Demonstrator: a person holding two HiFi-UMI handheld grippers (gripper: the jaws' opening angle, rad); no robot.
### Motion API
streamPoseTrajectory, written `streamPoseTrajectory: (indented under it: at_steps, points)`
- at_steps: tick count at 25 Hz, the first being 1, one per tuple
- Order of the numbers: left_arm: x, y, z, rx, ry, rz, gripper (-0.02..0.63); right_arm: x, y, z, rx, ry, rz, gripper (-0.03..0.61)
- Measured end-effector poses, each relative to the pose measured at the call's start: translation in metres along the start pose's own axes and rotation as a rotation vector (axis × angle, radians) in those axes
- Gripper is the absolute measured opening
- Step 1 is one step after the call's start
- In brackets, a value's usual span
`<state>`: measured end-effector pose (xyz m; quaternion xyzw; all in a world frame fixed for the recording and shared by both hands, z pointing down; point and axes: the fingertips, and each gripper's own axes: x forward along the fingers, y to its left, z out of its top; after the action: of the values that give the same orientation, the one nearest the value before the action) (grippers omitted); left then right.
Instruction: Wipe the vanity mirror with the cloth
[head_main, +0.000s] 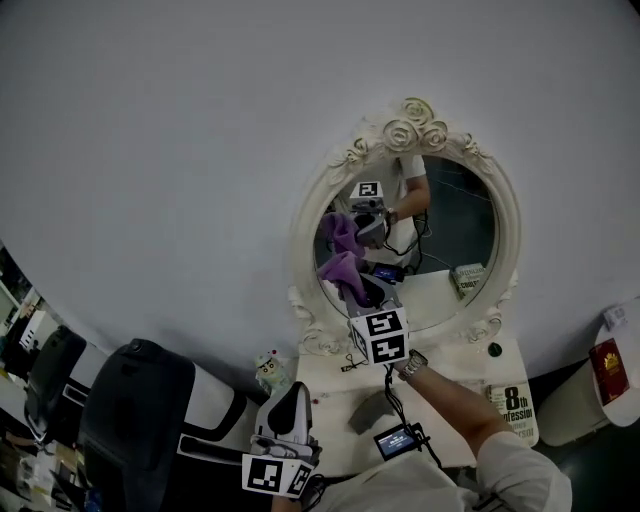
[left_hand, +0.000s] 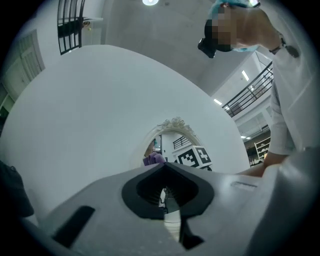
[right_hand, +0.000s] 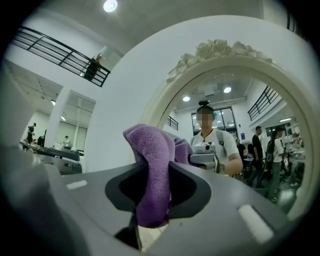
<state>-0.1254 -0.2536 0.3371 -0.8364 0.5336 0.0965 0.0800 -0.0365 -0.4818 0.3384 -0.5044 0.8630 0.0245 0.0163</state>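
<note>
The oval vanity mirror has an ornate cream frame (head_main: 400, 135) and stands on a white dressing table. My right gripper (head_main: 362, 297) is raised at the mirror's lower left. It is shut on a purple cloth (head_main: 345, 270), which lies at the glass, with its reflection just above. In the right gripper view the cloth (right_hand: 152, 170) hangs pinched between the jaws, in front of the mirror frame (right_hand: 215, 52). My left gripper (head_main: 292, 392) hangs low at the table's front left, away from the mirror. Its jaws (left_hand: 164, 167) are shut on nothing.
On the table top (head_main: 450, 385) lie a book (head_main: 512, 410), a small device with a lit screen (head_main: 397, 440) on a cable, and a little figurine (head_main: 268, 370). A black chair (head_main: 140, 420) stands at the left. A white stand holding a red book (head_main: 610, 360) is at the right.
</note>
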Motion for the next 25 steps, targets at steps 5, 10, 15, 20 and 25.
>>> streamPoseTrajectory:
  at_steps: [5, 10, 15, 20, 25]
  points:
    - [-0.014, 0.020, 0.000, 0.026, 0.031, 0.055, 0.008, 0.040, 0.024, -0.046, 0.056, 0.107, 0.041, 0.107]
    - [-0.014, 0.024, 0.003, 0.047, 0.039, 0.049, 0.008, 0.051, 0.002, -0.056, 0.055, 0.122, -0.011, 0.107]
    - [0.006, 0.009, -0.004, 0.036, 0.048, -0.028, 0.008, 0.027, -0.041, -0.047, 0.073, 0.085, -0.089, 0.107]
    - [0.030, -0.020, -0.013, 0.006, 0.047, -0.135, 0.008, -0.014, -0.106, -0.040, 0.058, 0.057, -0.220, 0.109]
    - [0.054, -0.054, -0.023, -0.043, 0.033, -0.238, 0.008, -0.071, -0.192, -0.043, 0.048, 0.060, -0.404, 0.109]
